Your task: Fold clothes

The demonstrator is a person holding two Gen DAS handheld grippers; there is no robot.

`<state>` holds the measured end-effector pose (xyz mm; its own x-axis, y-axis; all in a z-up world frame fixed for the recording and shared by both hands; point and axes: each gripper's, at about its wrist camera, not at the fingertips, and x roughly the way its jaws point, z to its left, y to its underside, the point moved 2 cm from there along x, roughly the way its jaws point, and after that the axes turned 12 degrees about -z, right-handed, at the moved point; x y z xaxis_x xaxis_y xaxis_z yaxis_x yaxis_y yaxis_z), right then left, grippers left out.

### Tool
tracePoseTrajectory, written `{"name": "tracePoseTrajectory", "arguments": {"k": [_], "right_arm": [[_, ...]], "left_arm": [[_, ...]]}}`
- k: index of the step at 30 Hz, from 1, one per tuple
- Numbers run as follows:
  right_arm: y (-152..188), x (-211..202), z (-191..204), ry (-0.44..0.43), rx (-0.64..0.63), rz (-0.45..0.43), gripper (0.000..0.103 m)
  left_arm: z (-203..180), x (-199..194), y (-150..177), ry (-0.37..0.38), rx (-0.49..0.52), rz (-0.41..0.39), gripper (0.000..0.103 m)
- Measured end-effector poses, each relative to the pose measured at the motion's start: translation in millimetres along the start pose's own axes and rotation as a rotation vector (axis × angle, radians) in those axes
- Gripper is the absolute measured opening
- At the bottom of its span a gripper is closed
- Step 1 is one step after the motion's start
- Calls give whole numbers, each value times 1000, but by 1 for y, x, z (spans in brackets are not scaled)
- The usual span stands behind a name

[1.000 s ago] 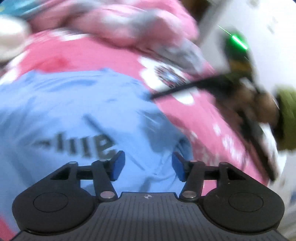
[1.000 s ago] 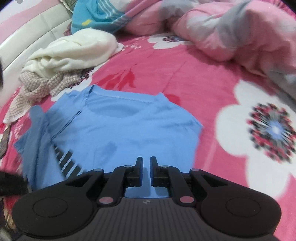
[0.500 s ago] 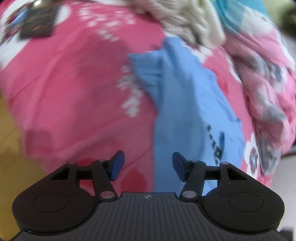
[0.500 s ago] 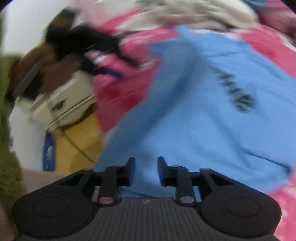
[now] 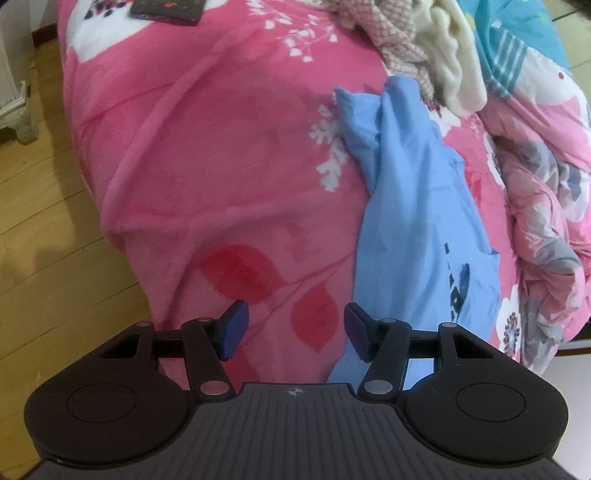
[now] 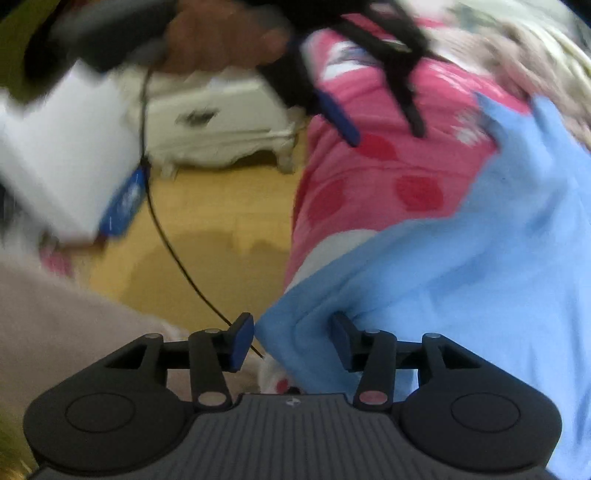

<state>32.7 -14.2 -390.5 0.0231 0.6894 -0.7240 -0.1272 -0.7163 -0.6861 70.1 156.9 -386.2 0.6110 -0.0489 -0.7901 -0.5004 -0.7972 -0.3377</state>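
a bed [image 5: 229,155] under a pink flowered blanket stands on a yellow wooden floor [image 5: 48,236]. left wrist view: the left gripper [image 5: 293,334] hangs over the blanket near the bed's edge, jaws wide apart and holding nothing. the blue t-shirt [image 5: 417,206] lies lengthwise to its right, one sleeve bunched at the far end, dark lettering showing. beyond it sit a heap of cream and checked clothes [image 5: 436,48], a crumpled pink quilt [image 5: 543,206] and a dark phone [image 5: 168,9]. right wrist view, blurred: the right gripper [image 6: 293,338] has its jaws parted, with a bunched edge of the t-shirt [image 6: 480,280] between them against the right pad; firm grip cannot be told. the left gripper [image 6: 384,125] shows above, held in a hand [image 6: 225,37], before a white cabinet [image 6: 218,122].
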Motion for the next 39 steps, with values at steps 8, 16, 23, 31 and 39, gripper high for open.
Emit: {"name": "tracePoseTrajectory", "arguments": {"k": [8, 16, 23, 31, 39], "right_arm": [[-2, -24, -22, 17, 222, -48, 5], [20, -107, -119, 58, 905, -311, 3], [111, -247, -227, 431, 1225, -679, 3], [254, -232, -279, 627, 1565, -712, 4], [292, -226, -273, 552, 1776, -806, 47]], "left_arm": [[-3, -2, 3, 9, 29, 8, 57], [-36, 8, -1, 62, 106, 13, 57], [-69, 22, -4, 125, 138, 20, 57], [-92, 43, 5, 106, 231, 70, 57], [-117, 53, 4, 88, 306, 53, 57]]}}
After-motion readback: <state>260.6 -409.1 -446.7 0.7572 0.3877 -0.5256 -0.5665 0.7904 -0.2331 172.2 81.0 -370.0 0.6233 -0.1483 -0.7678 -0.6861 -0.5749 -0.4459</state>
